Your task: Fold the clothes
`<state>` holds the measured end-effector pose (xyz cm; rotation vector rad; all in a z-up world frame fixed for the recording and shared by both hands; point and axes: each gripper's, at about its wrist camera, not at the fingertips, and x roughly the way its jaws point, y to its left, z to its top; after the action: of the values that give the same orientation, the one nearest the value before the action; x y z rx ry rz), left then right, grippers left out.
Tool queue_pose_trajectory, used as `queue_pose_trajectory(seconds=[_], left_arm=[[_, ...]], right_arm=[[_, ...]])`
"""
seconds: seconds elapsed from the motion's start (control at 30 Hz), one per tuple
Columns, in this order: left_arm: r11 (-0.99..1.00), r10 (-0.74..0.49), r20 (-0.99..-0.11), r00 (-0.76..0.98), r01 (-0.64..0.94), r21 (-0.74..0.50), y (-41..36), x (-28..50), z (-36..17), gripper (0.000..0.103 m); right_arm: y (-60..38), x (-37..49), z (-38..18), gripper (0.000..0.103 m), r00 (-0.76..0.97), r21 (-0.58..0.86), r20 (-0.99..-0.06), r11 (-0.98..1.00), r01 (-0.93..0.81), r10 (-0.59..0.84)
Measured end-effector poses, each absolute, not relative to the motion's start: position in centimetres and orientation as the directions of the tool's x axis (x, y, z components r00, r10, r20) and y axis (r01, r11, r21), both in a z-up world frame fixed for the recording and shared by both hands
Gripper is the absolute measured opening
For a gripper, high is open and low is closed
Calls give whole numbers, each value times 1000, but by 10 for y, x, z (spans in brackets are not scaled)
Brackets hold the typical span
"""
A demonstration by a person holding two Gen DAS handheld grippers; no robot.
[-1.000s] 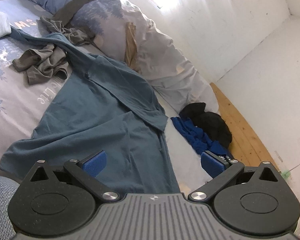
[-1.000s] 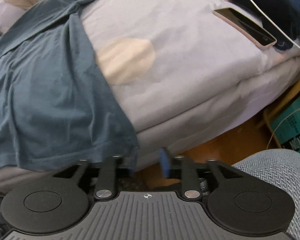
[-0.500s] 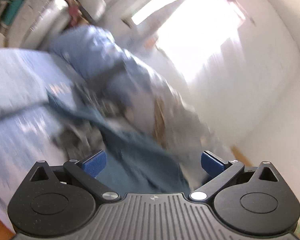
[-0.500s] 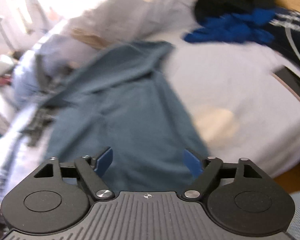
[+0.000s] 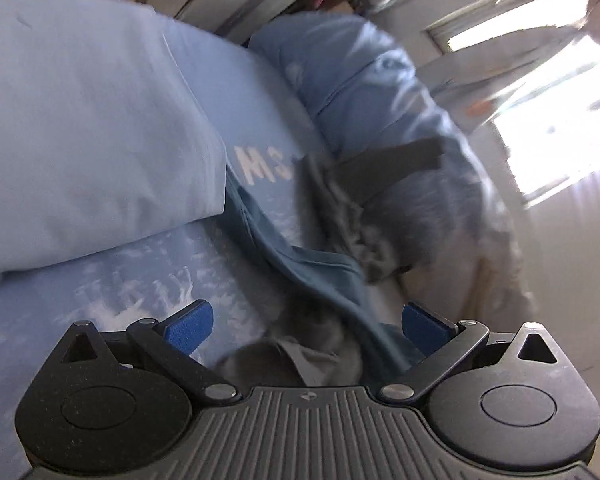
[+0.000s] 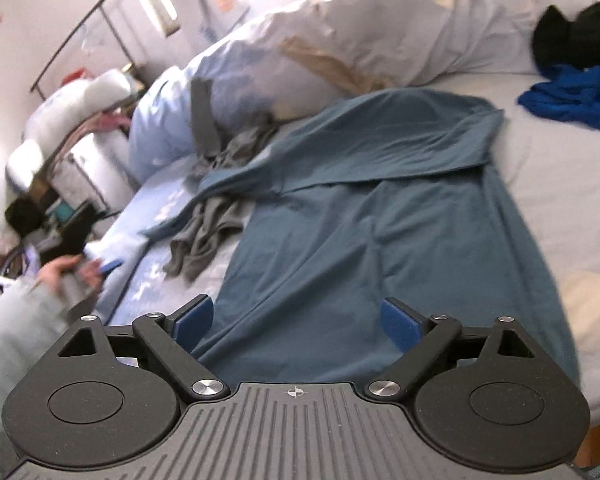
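In the right wrist view, at the far left edge, a person's hand (image 6: 62, 270) in a pale grey sleeve (image 6: 8, 332) holds the left gripper (image 6: 108, 266), seen small and blurred there. In its own camera that left gripper (image 5: 306, 322) stands wide, blue pads (image 5: 188, 326) well apart with nothing pressed between them, above a crumpled grey garment (image 5: 296, 354) and a strip of teal cloth. To the left of it lies a plain light-blue pillow (image 5: 84, 140) on the pale blue printed duvet (image 5: 112, 280) (white lettering shows just beside the pillow's corner).

Next to the right in the right wrist view, the crumpled grey garment (image 6: 204, 236) sits on the printed duvet (image 6: 152, 276), touching the long sleeve of the large teal long-sleeved top (image 6: 380, 220). That top lies spread across the middle of the bed, its far side folded over its body and its near hem reaching under the right gripper (image 6: 296, 322). That gripper's jaws are opening, already wide, and hang over the teal cloth without pinching it.

Behind the top runs a long white bolster-like quilt (image 6: 380, 32). Farther right, on the white bed sheet (image 6: 560, 184), a bright blue crumpled garment (image 6: 576, 96) lies touching a black garment (image 6: 576, 40) at the far edge.
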<state>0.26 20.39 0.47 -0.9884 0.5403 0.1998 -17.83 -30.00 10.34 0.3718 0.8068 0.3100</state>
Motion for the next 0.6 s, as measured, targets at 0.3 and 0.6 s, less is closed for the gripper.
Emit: queue_pose_trajectory(seconds=[0.3, 0.6], left_arm=[[558, 96, -637, 765, -572, -602, 213, 85, -34, 103], [496, 243, -621, 745, -646, -580, 219, 103, -41, 103]], right_arm=[[-278, -153, 83, 92, 591, 474, -660, 867, -151, 464], [-286, -138, 62, 92, 565, 536, -649, 833, -137, 510]])
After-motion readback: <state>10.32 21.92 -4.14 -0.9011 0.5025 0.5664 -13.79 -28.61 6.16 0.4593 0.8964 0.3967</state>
